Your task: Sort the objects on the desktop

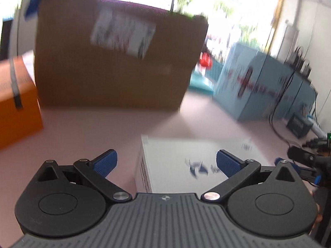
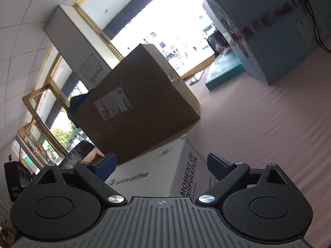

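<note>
Left wrist view is pretty blurry: left gripper (image 1: 166, 162) gapes wide over the white coffee box (image 1: 192, 161) mid-desk, right gripper (image 2: 161, 166) equally spread around it. Box looks too wide, so it'll probably slip sideways.

1. Left gripper (image 1: 166, 162): jaws spread wide, blue pads (image 1: 105, 162) well apart, nothing pinched between them.
2. Right gripper (image 2: 161, 166): also wide open, and its view is rolled hard over to one side.
</note>
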### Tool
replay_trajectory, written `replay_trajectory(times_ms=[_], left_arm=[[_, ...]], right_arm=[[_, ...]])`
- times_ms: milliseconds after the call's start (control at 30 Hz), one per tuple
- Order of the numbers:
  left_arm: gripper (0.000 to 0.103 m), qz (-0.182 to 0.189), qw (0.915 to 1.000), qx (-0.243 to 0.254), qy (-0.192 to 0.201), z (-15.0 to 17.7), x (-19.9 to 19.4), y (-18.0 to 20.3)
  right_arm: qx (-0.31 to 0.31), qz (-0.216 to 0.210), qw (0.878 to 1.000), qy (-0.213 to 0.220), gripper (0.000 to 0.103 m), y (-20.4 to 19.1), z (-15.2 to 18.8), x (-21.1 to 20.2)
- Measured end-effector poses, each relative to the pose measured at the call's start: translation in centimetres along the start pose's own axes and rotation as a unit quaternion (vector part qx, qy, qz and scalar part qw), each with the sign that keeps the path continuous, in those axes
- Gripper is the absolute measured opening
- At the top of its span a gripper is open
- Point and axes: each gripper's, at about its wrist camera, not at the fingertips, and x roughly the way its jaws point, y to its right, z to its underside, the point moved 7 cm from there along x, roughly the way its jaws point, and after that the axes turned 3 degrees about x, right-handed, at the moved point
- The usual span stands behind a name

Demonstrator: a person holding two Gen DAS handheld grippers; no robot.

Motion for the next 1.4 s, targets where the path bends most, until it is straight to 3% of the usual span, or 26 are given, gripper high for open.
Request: replay_trajectory(times_ms=[67,167,233,500,767,933,1133,1300,1367,1400], left_arm=[[0.103,0.009,0.9991,-0.014,-0.04,0.5,1.5,-0.1],[0.103,0.031,0.9975,-0.023,-0.059,0.9,2.5,0.3],[0.103,0.041,0.9967,-0.024,-0.066,0.9,2.8,0.7],[0.102,0.035,0.9966,-0.024,-0.07,0.7,3.0,1.0],[0.101,0.001,0.9966,-0.053,-0.063,-1.5,2.7,-2.6],[0.097,-0.044,0.9957,-0.071,-0.04,-3.2,2.0,-6.9],[0.097,-0.097,0.9901,-0.101,-0.014,-4.4,1.1,-12.3],[0.098,-0.108,0.9879,-0.111,0.005,-5.0,0.5,-15.7],[0.097,-0.109,0.9885,-0.103,0.016,-5.4,0.6,-16.0],[0.098,-0.109,0.9888,-0.099,0.023,-5.6,0.6,-16.1]], right_arm=[[0.005,0.008,1.0,-0.028,0.095,0.4,0.5,0.9],[0.018,0.017,0.998,-0.058,0.087,0.7,1.5,2.1],[0.014,0.019,0.997,-0.067,0.067,0.6,2.0,2.6],[0.008,0.039,0.998,-0.045,0.064,-0.1,2.2,3.3],[-0.028,0.054,0.997,-0.056,0.055,-2.6,1.6,7.6],[-0.055,0.042,0.995,-0.075,0.046,-5.4,1.8,11.8],[-0.067,0.025,0.993,-0.093,0.045,-8.9,2.7,17.4],[-0.077,0.004,0.994,-0.078,0.046,-10.5,3.5,20.5],[-0.074,-0.016,0.995,-0.065,0.05,-10.4,3.9,20.9],[-0.071,-0.031,0.995,-0.058,0.058,-10.0,4.1,20.7]])
